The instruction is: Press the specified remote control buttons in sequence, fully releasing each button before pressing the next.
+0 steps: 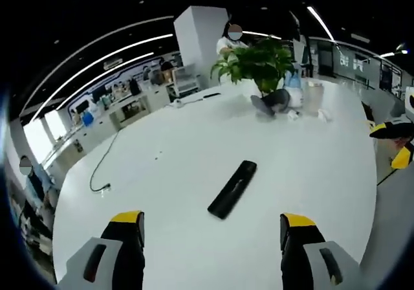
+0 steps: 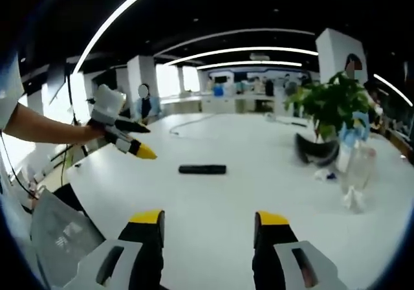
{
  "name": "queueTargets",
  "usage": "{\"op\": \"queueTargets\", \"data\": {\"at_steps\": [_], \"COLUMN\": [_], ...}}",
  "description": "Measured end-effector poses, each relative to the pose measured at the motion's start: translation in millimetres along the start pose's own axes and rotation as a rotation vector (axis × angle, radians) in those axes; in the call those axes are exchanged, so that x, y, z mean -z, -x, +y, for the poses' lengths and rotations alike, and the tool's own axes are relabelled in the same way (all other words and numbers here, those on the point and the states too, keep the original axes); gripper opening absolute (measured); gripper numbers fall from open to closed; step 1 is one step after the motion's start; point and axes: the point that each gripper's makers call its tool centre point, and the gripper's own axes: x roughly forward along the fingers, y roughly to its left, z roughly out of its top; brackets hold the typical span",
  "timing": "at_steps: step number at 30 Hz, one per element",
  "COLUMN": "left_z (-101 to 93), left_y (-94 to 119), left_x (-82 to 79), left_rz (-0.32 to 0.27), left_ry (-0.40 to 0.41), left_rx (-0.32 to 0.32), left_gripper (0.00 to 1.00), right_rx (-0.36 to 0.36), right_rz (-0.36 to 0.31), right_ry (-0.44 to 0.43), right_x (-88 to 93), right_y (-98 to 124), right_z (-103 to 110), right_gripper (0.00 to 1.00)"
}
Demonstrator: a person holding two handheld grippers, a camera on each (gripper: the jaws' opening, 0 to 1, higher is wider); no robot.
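1. Remote control (image 1: 232, 188) lies flat on the white table (image 1: 194, 141), a slim black bar well out from the near edge and apart from everything else; in the right gripper view it (image 2: 202, 169) rests crosswise at mid-table.
2. Table (image 2: 259, 173): large, white and rounded, it carries the remote, a plant and some small clutter on the far right.
3. Potted plant (image 1: 259, 63) stands at the far end of the table, its leafy green top over a dark pot; in the right gripper view it (image 2: 333, 105) sits far right.
4. Left gripper (image 1: 210, 228) hangs above the near table edge with its yellow-tipped jaws spread wide apart and nothing between them. In the right gripper view it (image 2: 139, 147) is at the left, held in a hand above the table's left edge, well apart from the remote.
5. Right gripper (image 2: 208, 228) hangs above the near edge, jaws likewise wide apart and empty, the remote far ahead.
6. Black cable (image 1: 103, 167) trails over the table's left side.
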Motion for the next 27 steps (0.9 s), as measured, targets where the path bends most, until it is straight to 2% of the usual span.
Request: {"op": "queueTargets", "data": {"at_steps": [8,16,19,20,21,23,27], "left_z": [2.7,7.8,8.5,8.1,7.4,5.5,1.7], "left_y": [-18.2,-39.2,-46.1,-48.4,-52.2,-57.5,-68.4], "left_x": [-13.8,-13.3,-14.8,-14.5,-13.6,-12.0,-6.8], "left_rz": [0.007,0.065,0.073,0.078,0.089,0.103,0.137], "left_ry": [-0.073,-0.108,-0.145,-0.149,-0.155,-0.174,-0.198], "left_rx": [0.037,0.075,0.081,0.087,0.094,0.106,0.138], "left_gripper": [0.88,0.82,0.78,0.78,0.77,0.75,0.72], "right_rx": [0.015,0.011,0.069,0.079,0.122,0.081,0.061], "right_rz": [0.036,0.081,0.142,0.147,0.165,0.184,0.199], "right_ry": [0.027,0.021,0.041,0.04,0.026,0.017,-0.007], "right_x": [5.6,12.1,22.1,22.8,25.7,29.8,31.6], "right_y": [-0.1,-0.7,-3.5,-3.6,-3.3,-5.0,-4.0], "right_z": [-2.2,-3.0,-11.2,-12.7,-18.7,-14.7,-12.1], "right_gripper": [0.31,0.11,0.0,0.0,0.0,0.0,0.0]}}
